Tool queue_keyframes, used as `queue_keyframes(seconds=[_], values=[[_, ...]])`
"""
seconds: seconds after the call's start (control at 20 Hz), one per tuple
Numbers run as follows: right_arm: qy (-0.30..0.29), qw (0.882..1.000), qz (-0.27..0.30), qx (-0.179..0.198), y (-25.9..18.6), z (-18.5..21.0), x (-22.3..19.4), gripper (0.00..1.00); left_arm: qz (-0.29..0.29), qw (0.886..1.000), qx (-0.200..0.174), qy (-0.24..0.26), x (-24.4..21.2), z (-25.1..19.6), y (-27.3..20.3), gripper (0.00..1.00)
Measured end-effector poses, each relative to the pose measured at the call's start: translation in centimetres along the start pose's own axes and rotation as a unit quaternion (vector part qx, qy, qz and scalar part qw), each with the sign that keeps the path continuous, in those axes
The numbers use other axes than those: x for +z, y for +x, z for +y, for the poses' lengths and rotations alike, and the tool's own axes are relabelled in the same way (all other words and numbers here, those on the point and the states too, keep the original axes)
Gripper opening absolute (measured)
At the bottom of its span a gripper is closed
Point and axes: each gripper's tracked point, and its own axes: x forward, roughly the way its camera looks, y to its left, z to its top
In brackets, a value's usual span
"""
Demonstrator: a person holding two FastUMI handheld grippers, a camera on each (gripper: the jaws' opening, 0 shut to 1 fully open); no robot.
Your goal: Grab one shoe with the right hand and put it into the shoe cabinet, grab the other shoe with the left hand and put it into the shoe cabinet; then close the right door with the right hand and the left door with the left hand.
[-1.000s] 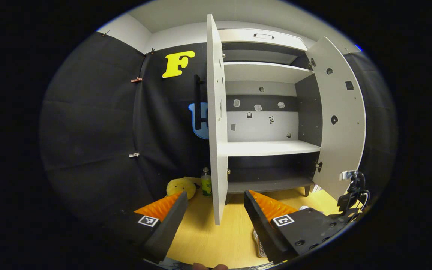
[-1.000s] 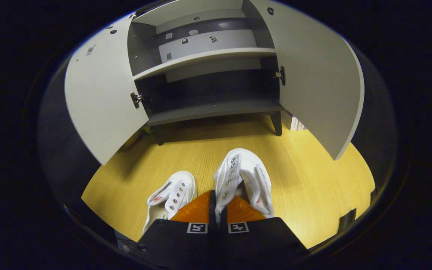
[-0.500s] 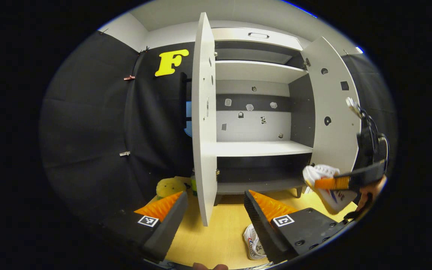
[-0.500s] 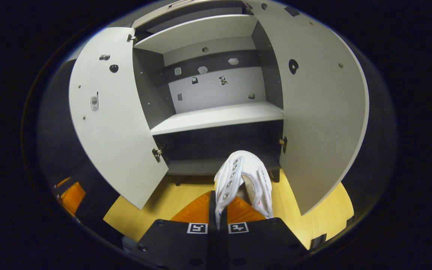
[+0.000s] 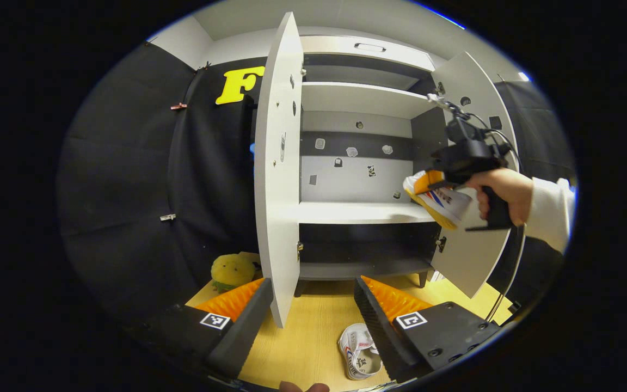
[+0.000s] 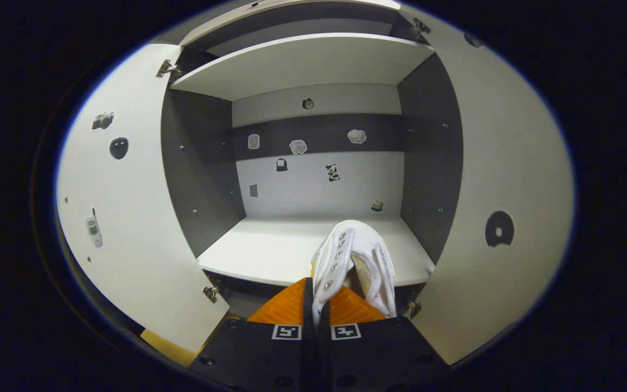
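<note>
My right gripper (image 6: 316,310) is clamped on one side wall of a white canvas shoe with metal eyelets (image 6: 354,261), both fingers pressed together on the fabric so the shoe sticks out ahead of them, toe forward. In the right gripper view the shoe hangs in the air at the front edge of the pale middle shelf (image 6: 286,247) of a tall shoe cabinet with grey side walls and white shelves (image 6: 204,163), not resting on the shelf. The cabinet's white left door (image 6: 123,218) and white right door (image 6: 504,179) both stand wide open on either side. In the left gripper view that same gripper (image 5: 428,182) shows farther off, held by my hand (image 5: 501,188) in a white sleeve (image 5: 547,209), with the shoe (image 5: 444,201) just above the right end of the middle shelf. My left gripper (image 5: 313,305) is spread wide apart and holds nothing; it hovers low over the light wooden floor (image 5: 313,343), in front of the open left door's edge (image 5: 278,179). The second white shoe (image 5: 358,354) lies on the floor just beside the left gripper's right-hand finger, opening upward. A yellow plush toy (image 5: 232,270) sits on the floor to the left of the cabinet.
</note>
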Motion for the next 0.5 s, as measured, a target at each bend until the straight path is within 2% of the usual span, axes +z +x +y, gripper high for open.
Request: queue_keyframes(seconds=[0.3,0.5], values=[[-0.075,0.996,0.032,-0.034,10.7,-2.5,2.1,0.05,0.014,1.000,0.008,-0.011,-0.6,0.4,0.4,0.94],[-0.093,0.992,0.071,-0.051,16.3,-3.9,1.4,0.05,0.015,1.000,0.010,-0.007,-0.7,-0.2,0.1,0.95]])
